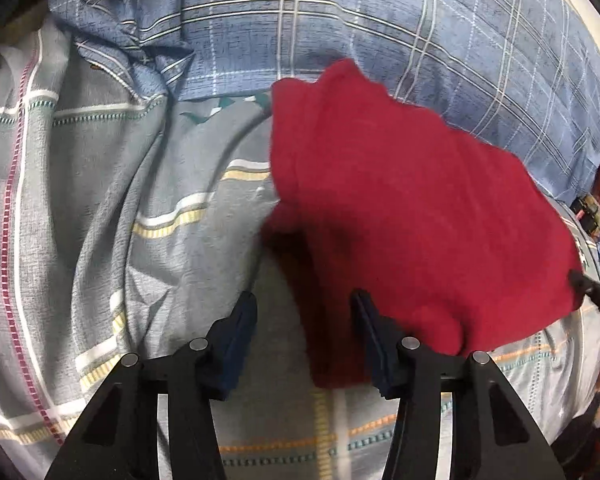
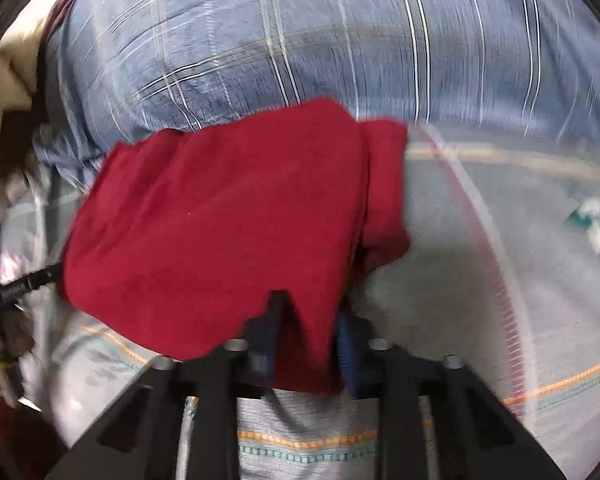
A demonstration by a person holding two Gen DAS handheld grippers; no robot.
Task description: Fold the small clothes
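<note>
A small dark-red garment [image 1: 412, 216] of soft, plain cloth, folded over itself with rumpled layered edges, is lifted off the bedding, its near edge hanging down in folds.

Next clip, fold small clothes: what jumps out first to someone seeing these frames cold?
The red cloth dominates both views, lying on grey striped bedding with a blue plaid sheet behind. The right gripper is pinching its near edge, while the left gripper stands open at the cloth's other edge.

Each matte black angular plastic claw [image 1: 304, 320] has triangular cut-outs in its arms, round silver pivot pins, and ribbed dark blue rubber finger pads [image 1: 236, 344]; the second claw [image 2: 306, 332] looks identical.
</note>
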